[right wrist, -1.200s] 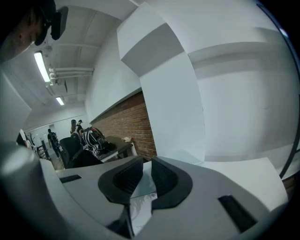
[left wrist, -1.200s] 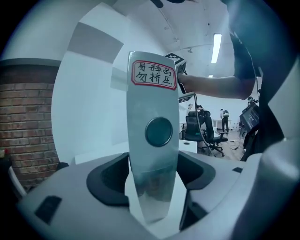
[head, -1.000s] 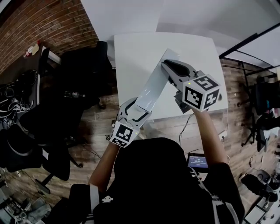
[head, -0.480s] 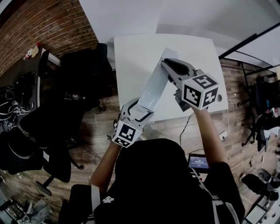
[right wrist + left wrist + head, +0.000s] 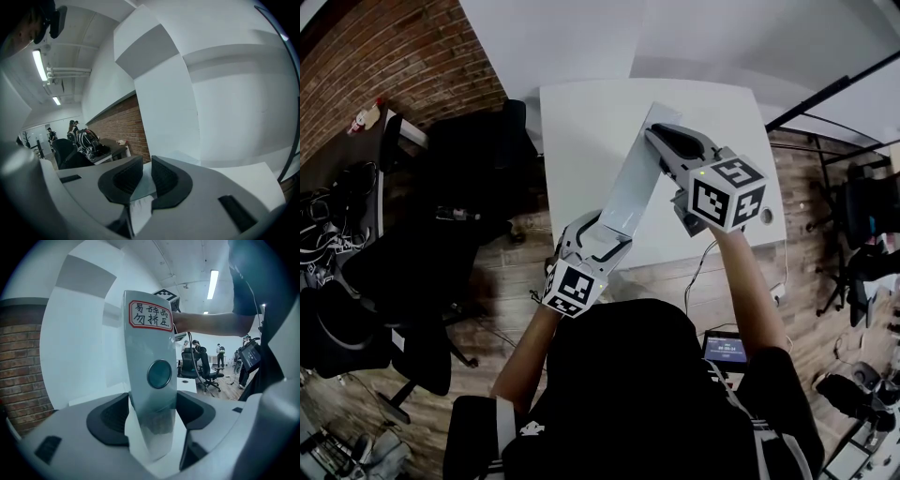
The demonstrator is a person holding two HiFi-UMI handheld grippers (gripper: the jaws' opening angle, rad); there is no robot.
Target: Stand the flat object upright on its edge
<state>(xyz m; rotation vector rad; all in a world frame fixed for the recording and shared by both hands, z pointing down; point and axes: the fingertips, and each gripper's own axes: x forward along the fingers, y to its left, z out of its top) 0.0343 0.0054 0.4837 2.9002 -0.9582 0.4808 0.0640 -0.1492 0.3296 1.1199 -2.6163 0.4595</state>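
Note:
A long, flat, pale grey panel (image 5: 628, 183) hangs above the white table (image 5: 581, 122), running from near left to far right. My left gripper (image 5: 598, 234) is shut on its near end, the jaws standing wide across the panel's width. In the left gripper view the panel (image 5: 150, 371) rises between the pads, showing a red-bordered label and a round dark button. My right gripper (image 5: 661, 141) is shut on the far end. Its pads pinch the panel's thin edge (image 5: 142, 188) in the right gripper view, where the right gripper (image 5: 146, 164) points at a white wall.
Black office chairs (image 5: 478, 159) stand left of the table, beside a brick wall (image 5: 394, 56). A cable (image 5: 698, 267) hangs off the table's near edge. A small screen (image 5: 724, 345) glows by the person's right arm. A round hole (image 5: 766, 215) sits at the table's right edge.
Both grippers keep their hold on the panel. The left gripper has shifted a little to the right; the panel's pose is almost the same.

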